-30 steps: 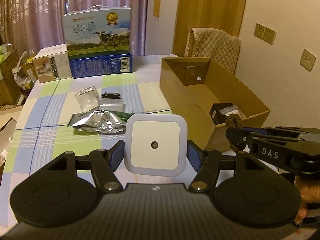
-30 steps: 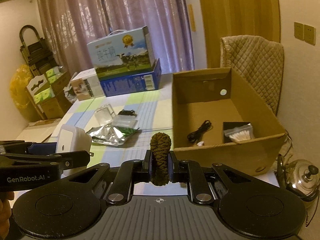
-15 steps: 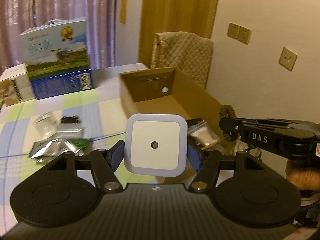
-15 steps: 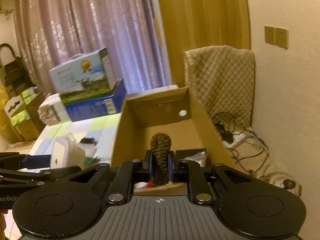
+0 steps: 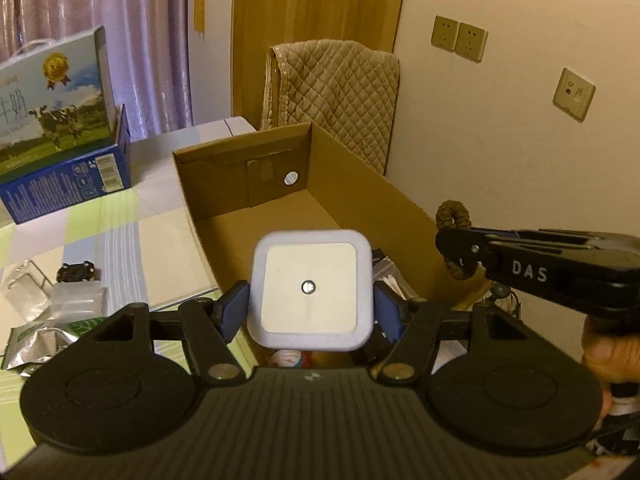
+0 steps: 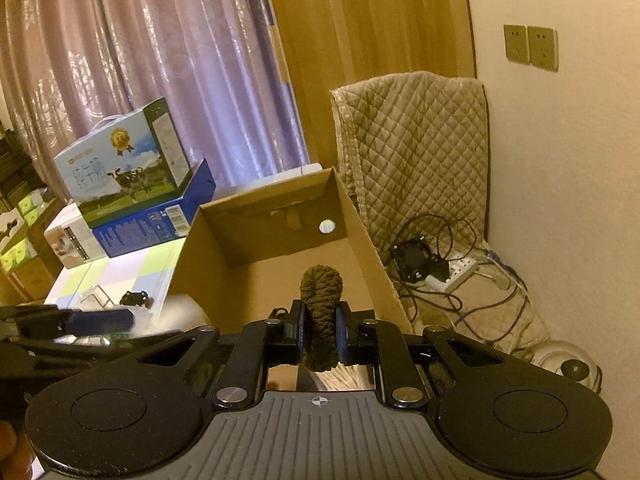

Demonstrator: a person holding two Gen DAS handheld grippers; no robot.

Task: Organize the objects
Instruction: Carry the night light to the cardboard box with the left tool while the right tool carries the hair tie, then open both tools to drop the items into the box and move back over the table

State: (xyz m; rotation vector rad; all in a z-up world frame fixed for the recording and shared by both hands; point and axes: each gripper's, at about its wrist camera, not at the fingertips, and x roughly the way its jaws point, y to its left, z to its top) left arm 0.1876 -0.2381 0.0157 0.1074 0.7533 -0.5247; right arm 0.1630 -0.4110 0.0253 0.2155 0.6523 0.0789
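Left claw: my left claw (image 5: pixel 310 312) has the white square night light (image 5: pixel 310 289) between its blue pads (image 5: pixel 232 312); the jaws are easing apart, with the light's sides right at the pads (from here I cannot see a clear gap).
Night light: flat face toward the camera, a small round sensor at its centre, hanging above the near end of the cardboard box (image 5: pixel 360 196).
Right claw: my right claw (image 6: pixel 320 334) is clenched on a dark braided cord bundle (image 6: pixel 320 304), which stands upright between the pads and pokes out above them.
Cord bundle, seen from the left: the bundle (image 5: pixel 454 216) sits at the tip of the right claw (image 5: pixel 456 248), over the box's right wall.
Cardboard box: open-topped, on the right part of the worktop (image 5: pixel 120 232); its far wall has a small round hole. At the near end I make out a packet of cotton swabs (image 5: pixel 394 282) (mostly hidden behind the light).
Worktop, left side: a crumpled foil pouch (image 5: pixel 40 340), a clear plastic bag (image 5: pixel 78 300) and a small black clip-like item (image 5: pixel 76 271) lie near one another.
Far left: a milk carton box (image 6: pixel 120 164) rests on a blue box (image 6: pixel 154 220).
Beyond the box: a quilted cover (image 6: pixel 416 148) drapes a chair, with a tangle of cables (image 6: pixel 436 264) on the floor.
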